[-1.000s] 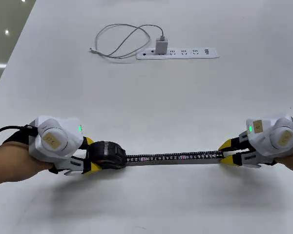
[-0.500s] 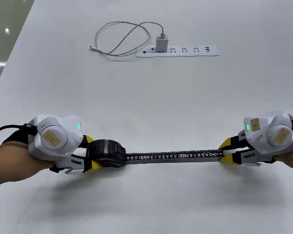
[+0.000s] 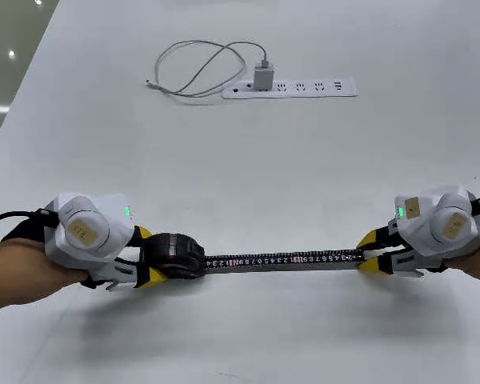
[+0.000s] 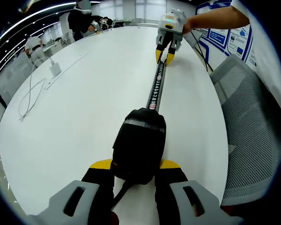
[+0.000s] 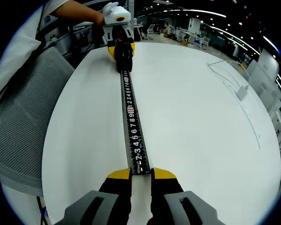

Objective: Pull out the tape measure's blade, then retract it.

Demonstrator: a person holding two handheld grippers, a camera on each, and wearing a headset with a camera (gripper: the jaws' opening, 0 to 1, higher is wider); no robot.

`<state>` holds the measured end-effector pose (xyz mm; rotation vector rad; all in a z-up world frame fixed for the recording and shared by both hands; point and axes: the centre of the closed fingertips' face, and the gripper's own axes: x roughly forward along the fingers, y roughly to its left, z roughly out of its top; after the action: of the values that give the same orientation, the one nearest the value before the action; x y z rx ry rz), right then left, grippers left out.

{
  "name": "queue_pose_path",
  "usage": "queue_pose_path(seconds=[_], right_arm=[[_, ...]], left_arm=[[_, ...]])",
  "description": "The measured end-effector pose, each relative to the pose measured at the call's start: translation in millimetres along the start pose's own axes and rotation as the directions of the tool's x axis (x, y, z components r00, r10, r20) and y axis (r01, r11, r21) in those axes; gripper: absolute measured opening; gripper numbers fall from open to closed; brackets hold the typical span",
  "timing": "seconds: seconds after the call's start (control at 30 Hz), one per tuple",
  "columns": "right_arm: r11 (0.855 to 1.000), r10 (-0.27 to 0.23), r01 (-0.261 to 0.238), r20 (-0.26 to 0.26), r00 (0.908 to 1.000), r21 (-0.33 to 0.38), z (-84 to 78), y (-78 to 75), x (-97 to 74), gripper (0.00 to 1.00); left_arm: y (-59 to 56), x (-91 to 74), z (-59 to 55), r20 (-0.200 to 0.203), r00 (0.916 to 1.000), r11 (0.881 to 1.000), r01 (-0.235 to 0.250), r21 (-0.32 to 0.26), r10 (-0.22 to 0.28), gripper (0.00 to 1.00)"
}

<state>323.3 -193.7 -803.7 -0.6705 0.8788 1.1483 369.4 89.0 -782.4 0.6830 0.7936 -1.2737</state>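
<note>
You're working on a wide white surface (image 3: 304,176), with a power strip (image 3: 292,86) and its looped cable (image 3: 196,68) lying well apart at the far side. Close to you the tape measure (image 3: 174,254) is sitting on the surface. Your left gripper (image 3: 148,254) is clamping its fingers on the black case from both sides. Your right gripper (image 3: 368,251) is pinching the free end of the blade (image 3: 288,259), fingers nearly pressed together on it. The blade is running straight between the two, low over the surface; can't tell if it's touching. My read on handling: the case is looking rigid and chunky, so it's taking a firm squeeze. The blade is looking thin, springy and probably slick, likely pulling back toward the case, so you're best gripping right at the tip and feeding it back slowly, not letting it snap. The head view is giving you the full span and both grippers. The right gripper view is giving readable numerals and the exact pinch point. The left gripper view is showing how the case is seating between the fingers.
</note>
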Motion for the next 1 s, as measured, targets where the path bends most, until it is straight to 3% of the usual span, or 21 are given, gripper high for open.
queue_pose_path(seconds=[0.73,0.9,1.0], right_arm=[[0.997,-0.025,0.024,0.012,0.9996,0.07,2.7,-3.2,-9.1,0.21],[0.993,-0.034,0.027,0.058,0.9977,0.115,8.0,-6.4,-12.4,0.2],[0.992,-0.03,0.022,0.058,0.9979,0.123,7.7,-5.6,-12.2,0.21]], left_arm=[[1.9,2.0,-3.0,0.001,1.0,1.0,-0.003,-0.005,0.003,0.3],[4.2,-1.6,-2.9,0.009,0.9997,1.0,-0.024,-0.002,0.024,0.31],[4.6,-3.0,-3.8,0.012,0.9996,1.0,-0.026,-0.007,0.026,0.3]])
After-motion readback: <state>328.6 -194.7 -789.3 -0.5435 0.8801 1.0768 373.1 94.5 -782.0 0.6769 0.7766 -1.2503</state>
